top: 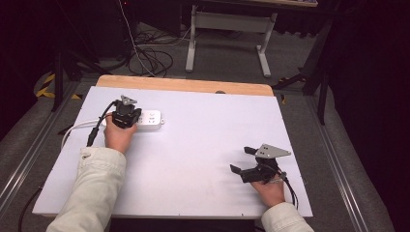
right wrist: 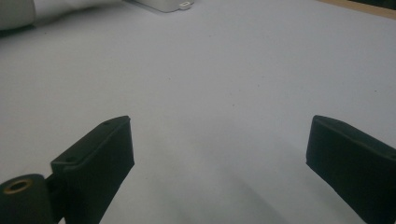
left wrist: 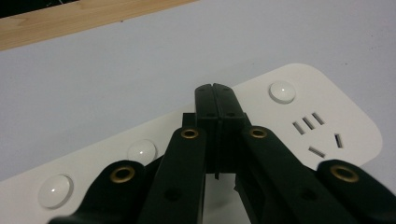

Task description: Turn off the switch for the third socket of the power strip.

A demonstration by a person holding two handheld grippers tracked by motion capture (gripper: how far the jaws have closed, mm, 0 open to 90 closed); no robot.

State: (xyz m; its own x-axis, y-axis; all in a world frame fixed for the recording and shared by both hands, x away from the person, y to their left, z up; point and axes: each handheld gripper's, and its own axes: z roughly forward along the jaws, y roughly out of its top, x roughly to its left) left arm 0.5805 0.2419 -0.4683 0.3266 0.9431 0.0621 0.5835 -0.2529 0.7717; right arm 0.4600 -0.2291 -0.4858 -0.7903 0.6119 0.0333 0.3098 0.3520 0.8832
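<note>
A white power strip (top: pixel 152 121) lies flat at the back left of the white tabletop (top: pixel 203 145). My left gripper (top: pixel 126 116) stands over its middle, tips down on it. In the left gripper view the gripper (left wrist: pixel 215 93) has its jaws pressed together with nothing between them, resting on the power strip (left wrist: pixel 327 107) between two round white buttons (left wrist: pixel 282 91), (left wrist: pixel 141 150), beside a group of socket slots (left wrist: pixel 315 133). My right gripper (top: pixel 241 159) lies open at the front right, apart from the strip; in its own view the gripper (right wrist: pixel 219 144) has bare tabletop between its jaws and the power strip (right wrist: pixel 163 4) far off.
The strip's white cable (top: pixel 80 126) runs off the left edge of the table. A wooden strip (top: pixel 183 85) borders the far edge. Behind the table are a desk frame (top: pixel 227 29) and loose cables on the floor (top: pixel 150 53).
</note>
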